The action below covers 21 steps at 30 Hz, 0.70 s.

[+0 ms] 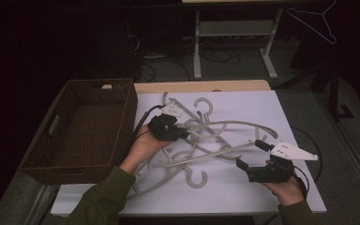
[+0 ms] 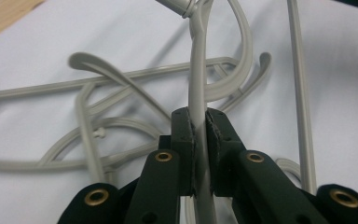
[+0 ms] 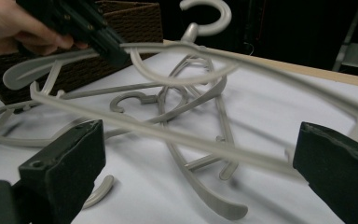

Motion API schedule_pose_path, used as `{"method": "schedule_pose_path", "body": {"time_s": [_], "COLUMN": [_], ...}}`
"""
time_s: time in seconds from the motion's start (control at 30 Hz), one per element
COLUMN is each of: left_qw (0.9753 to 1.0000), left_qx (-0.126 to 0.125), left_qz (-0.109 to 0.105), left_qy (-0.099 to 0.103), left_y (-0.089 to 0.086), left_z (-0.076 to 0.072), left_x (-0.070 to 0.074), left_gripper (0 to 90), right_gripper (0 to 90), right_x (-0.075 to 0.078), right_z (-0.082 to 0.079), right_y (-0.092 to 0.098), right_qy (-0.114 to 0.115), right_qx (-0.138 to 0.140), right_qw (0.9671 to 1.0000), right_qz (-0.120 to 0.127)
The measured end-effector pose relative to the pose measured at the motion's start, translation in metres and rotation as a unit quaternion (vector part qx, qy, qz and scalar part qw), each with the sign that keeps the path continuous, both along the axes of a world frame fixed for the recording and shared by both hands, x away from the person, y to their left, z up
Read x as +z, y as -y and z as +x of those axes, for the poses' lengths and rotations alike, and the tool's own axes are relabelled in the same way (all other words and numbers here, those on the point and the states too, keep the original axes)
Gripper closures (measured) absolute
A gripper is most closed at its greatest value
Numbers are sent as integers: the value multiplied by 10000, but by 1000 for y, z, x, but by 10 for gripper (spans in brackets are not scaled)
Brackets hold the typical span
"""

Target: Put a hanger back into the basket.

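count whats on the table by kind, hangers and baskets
grey plastic hangers: about 4, tangled in a pile, exact number hard to tell
brown wicker basket: 1
total: about 5

Counted by their hooks, the grey plastic hangers point(image 1: 201, 140) tangled on the counter point(image 1: 243, 187) come to at least four — one hook at the far left of the heap, one at the top middle, one near the front edge, and one more in the thick of it; the arms cross so much that an exact total cannot be told. One thin wire hanger point(image 1: 316, 21) hangs in the dark at the back. One woven brown basket point(image 1: 82, 126) stands at the left. Two tongs — one left point(image 1: 180, 133), one right point(image 1: 251, 154) — and two hands holding them
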State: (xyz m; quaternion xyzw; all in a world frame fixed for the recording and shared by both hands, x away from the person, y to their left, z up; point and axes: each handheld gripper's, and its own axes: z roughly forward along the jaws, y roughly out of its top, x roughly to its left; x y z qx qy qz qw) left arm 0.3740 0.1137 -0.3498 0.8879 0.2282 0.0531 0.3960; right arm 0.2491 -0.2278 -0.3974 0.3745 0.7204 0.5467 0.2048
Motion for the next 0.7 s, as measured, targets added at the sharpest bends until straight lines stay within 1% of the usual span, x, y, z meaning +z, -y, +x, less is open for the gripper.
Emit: {"method": "schedule_pose_path", "body": {"time_s": [0.13, 0.17, 0.2, 0.23, 0.27, 0.37, 0.4, 0.57, 0.6, 0.7], "left_qw": [9999, 9999, 9997, 9997, 9996, 9994, 9992, 9984, 9984, 9979], "left_qx": [119, 119, 245, 245, 283, 344, 400, 564, 564, 624], "left_qz": [4, 4, -28, -28, 27, 35, 31, 46, 46, 108], "left_qy": [-9, -9, -36, -36, -7, -39, -23, 30, 30, 103], "left_y": [-10, -10, -15, -15, -20, -24, -29, -40, -40, -50], "left_z": [1, 1, 1, 1, 2, 3, 3, 3, 3, 4], "left_x": [9, 9, 13, 13, 17, 21, 25, 36, 36, 45], "left_gripper": [830, 830, 830, 830, 830, 830, 830, 830, 830, 830], "right_gripper": [19, 19, 19, 19, 19, 19, 19, 19, 19, 19], "right_x": [-2, -3, -3, -3, -3, -4, -4, -5, -5, -5], "right_z": [-2, -2, -2, -2, -1, -1, -1, 0, 0, 1], "right_y": [0, 1, 1, 2, 2, 1, 1, 1, 1, 2], "right_qy": [-21, -24, -37, -31, -40, -32, -49, -71, -71, -69], "right_qx": [20, 14, 11, 4, 4, 4, 6, 14, 10, -3], "right_qw": [10000, 10000, 10000, 10000, 10000, 10000, 10000, 10000, 10000, 10000], "right_qz": [-13, -7, -10, -7, -10, -18, -1, -9, -7, -1]}}
